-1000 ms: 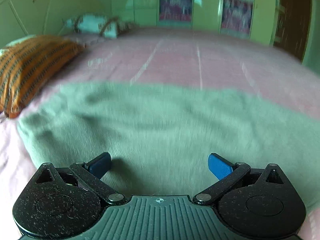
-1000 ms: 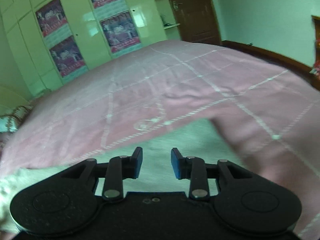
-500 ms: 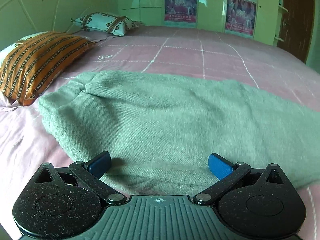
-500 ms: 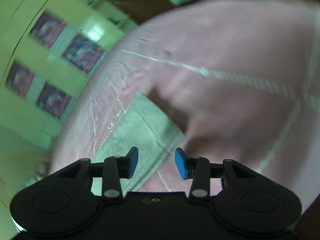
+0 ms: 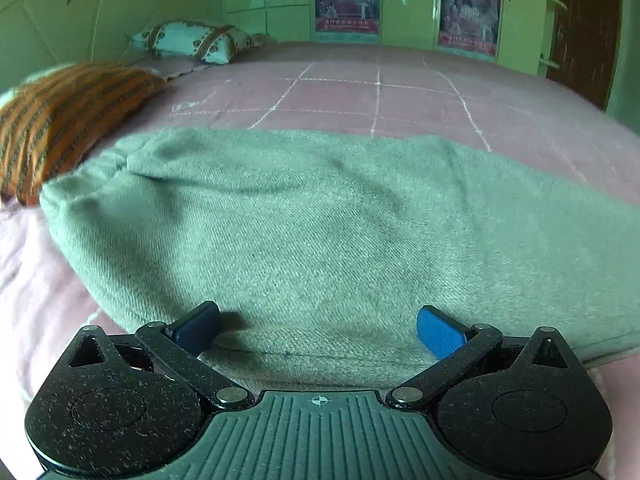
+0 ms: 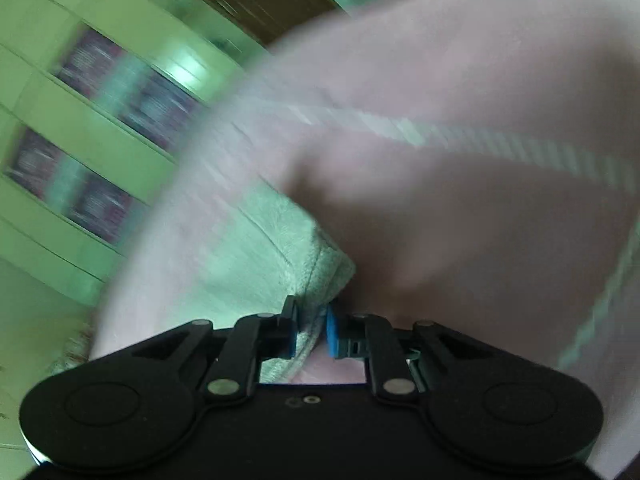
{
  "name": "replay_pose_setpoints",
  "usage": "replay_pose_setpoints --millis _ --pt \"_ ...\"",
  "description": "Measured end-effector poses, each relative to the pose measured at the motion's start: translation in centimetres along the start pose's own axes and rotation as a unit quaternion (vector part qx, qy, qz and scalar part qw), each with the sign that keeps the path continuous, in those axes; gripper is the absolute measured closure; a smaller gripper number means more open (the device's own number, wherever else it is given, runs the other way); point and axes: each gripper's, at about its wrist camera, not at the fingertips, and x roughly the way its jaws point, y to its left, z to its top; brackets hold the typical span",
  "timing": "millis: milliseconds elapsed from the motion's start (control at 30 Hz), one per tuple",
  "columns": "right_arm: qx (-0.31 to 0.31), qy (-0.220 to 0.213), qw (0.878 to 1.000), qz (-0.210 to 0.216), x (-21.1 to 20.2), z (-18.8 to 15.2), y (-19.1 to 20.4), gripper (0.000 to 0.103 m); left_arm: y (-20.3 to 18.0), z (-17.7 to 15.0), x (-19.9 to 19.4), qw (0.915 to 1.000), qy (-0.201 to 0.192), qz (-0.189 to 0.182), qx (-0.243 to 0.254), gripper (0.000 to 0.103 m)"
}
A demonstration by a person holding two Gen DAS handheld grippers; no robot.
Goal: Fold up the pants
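Observation:
Grey-green pants (image 5: 320, 220) lie spread flat across a pink checked bedsheet (image 5: 380, 92). My left gripper (image 5: 318, 326) hovers low over their near edge with its blue pads wide apart, open and gripping nothing. In the right wrist view, which is blurred and tilted, a hemmed corner of the pants (image 6: 280, 248) runs between the blue pads of my right gripper (image 6: 311, 332). Its jaws are closing and pinch that corner of cloth. The pink sheet (image 6: 460, 200) bulges up just right of the corner.
An orange striped pillow (image 5: 60, 120) lies at the left by the waist end, with a white patterned pillow (image 5: 192, 40) behind it. A pale wardrobe with posters (image 5: 348, 0) and a brown door (image 5: 580, 28) stand past the bed.
My right gripper rolled, dropped to the pants' corner and its jaws came together on the hem. My left gripper, still open, shifted a little along the pants' near edge.

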Motion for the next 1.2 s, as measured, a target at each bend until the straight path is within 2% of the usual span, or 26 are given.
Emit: replay_pose_setpoints --millis 67,100,167,233,300,367,500,567,633,833,933,1200 --pt "0.000 0.000 1.000 0.006 0.1 -0.1 0.1 0.096 -0.9 0.9 -0.9 0.9999 0.003 0.016 -0.002 0.000" --pt "0.006 0.003 1.000 0.014 0.2 -0.1 -0.1 0.096 -1.7 1.3 -2.0 0.9999 -0.015 0.005 -0.003 0.000" --pt "0.028 0.006 0.999 0.029 0.2 0.0 -0.8 0.096 -4.1 1.9 -4.1 0.9977 -0.046 -0.049 -0.008 0.000" --pt "0.035 0.008 0.999 0.033 0.4 0.0 -0.8 0.095 -8.0 2.0 -5.5 0.9945 -0.057 -0.087 -0.010 0.000" --pt "0.019 0.007 0.999 0.028 0.4 0.0 -0.3 0.091 -12.5 1.7 -6.1 0.9901 -0.053 -0.130 -0.002 0.000" --pt "0.008 0.007 1.000 0.025 0.2 -0.1 0.0 0.090 -17.4 1.0 -6.4 0.9874 -0.040 -0.153 0.008 0.000" --pt "0.021 0.012 0.999 0.040 -0.7 0.1 -1.0 0.089 -25.5 -0.5 -6.5 0.9842 -0.006 -0.172 0.042 0.000" --pt "0.028 0.013 0.998 0.046 -1.2 -0.1 -1.6 0.089 -28.3 -1.5 -6.4 0.9877 -0.005 -0.138 0.073 0.000" --pt "0.025 0.015 0.998 0.048 -1.2 -0.1 -1.5 0.089 -29.2 -1.8 -6.6 0.9895 -0.006 -0.126 0.071 0.000" --pt "0.019 0.016 0.998 0.056 -1.0 0.0 -1.3 0.084 -28.8 -2.1 -6.1 0.9884 0.007 -0.135 0.070 0.000" --pt "0.008 0.012 0.999 0.044 -0.9 0.0 -1.1 0.086 -29.7 -2.2 -5.7 0.9889 0.003 -0.118 0.091 0.000" --pt "0.053 0.004 0.997 0.057 -1.1 0.1 -2.4 0.087 -29.8 -2.8 -5.9 0.9897 -0.010 -0.113 0.088 0.000"
